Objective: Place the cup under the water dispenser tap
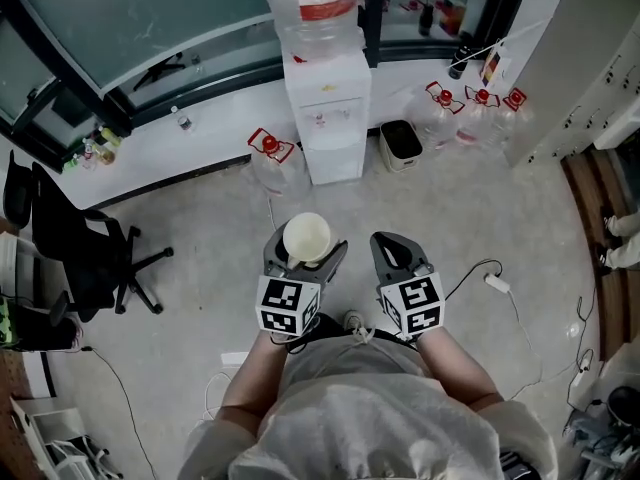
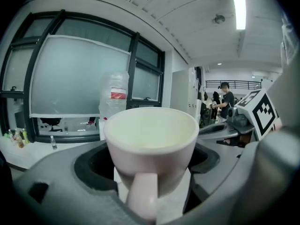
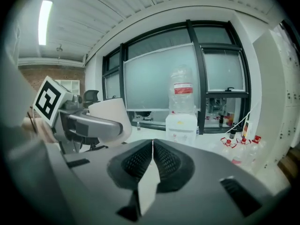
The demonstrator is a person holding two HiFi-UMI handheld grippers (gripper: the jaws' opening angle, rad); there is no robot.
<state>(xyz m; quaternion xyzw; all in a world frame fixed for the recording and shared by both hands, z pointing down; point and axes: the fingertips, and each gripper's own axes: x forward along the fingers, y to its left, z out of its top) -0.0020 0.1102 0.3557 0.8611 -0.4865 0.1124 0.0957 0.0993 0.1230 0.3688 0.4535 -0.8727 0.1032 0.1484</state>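
Note:
A cream-white cup [image 1: 306,237] sits upright between the jaws of my left gripper [image 1: 305,255], which is shut on it. In the left gripper view the empty cup [image 2: 151,146] fills the middle, its handle facing the camera. My right gripper [image 1: 397,256] is beside it on the right, shut with nothing in it; its pads [image 3: 152,161] meet in the right gripper view. The white water dispenser [image 1: 328,113] with a clear bottle on top stands ahead against the window wall. It also shows far off as the dispenser [image 3: 182,125] past the right gripper, and the cup [image 3: 111,118] shows at left there.
Water jugs with red caps [image 1: 268,153] [image 1: 470,108] stand on either side of the dispenser, with a small bin [image 1: 401,145] to its right. A black office chair [image 1: 80,258] is at left. Cables and a plug [image 1: 497,283] lie on the floor at right.

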